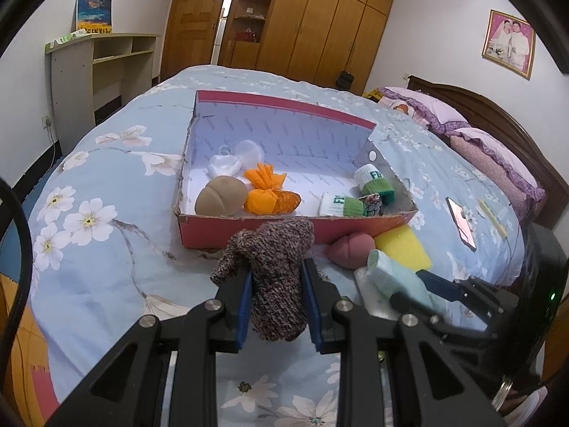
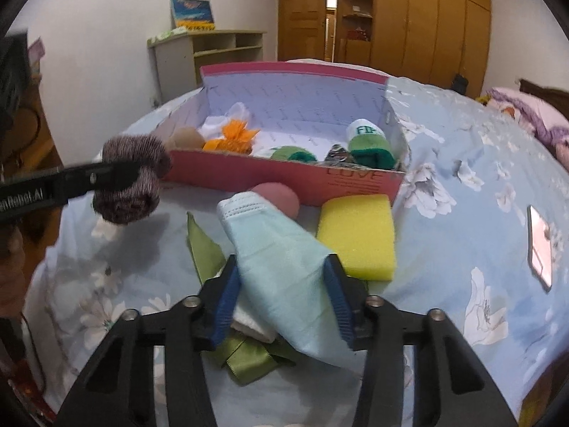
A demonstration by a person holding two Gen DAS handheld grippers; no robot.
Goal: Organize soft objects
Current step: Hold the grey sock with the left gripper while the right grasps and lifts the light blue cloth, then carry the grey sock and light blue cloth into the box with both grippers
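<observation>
My left gripper [image 1: 276, 277] is shut on a brown knitted glove [image 1: 274, 274] and holds it above the bed, just in front of the pink shoebox [image 1: 249, 229]. The glove also shows in the right wrist view [image 2: 131, 178]. My right gripper [image 2: 282, 277] is shut on a folded light-blue face mask [image 2: 281, 259], in front of the box [image 2: 284, 178]. The box holds a tan pouf [image 1: 220, 195], orange cloth bundles [image 1: 265, 188], white plastic [image 1: 224, 165] and green-and-white wristbands [image 1: 375, 181].
A yellow sponge [image 2: 357, 235] and a pink pouf [image 2: 275, 197] lie against the box's front wall. A green ribbon [image 2: 245, 356] and a white cloth [image 2: 249, 320] lie under the mask. A phone [image 2: 540, 247] lies on the floral bedspread [image 2: 462, 163] to the right. Pillows [image 1: 494, 156] lie at the far right.
</observation>
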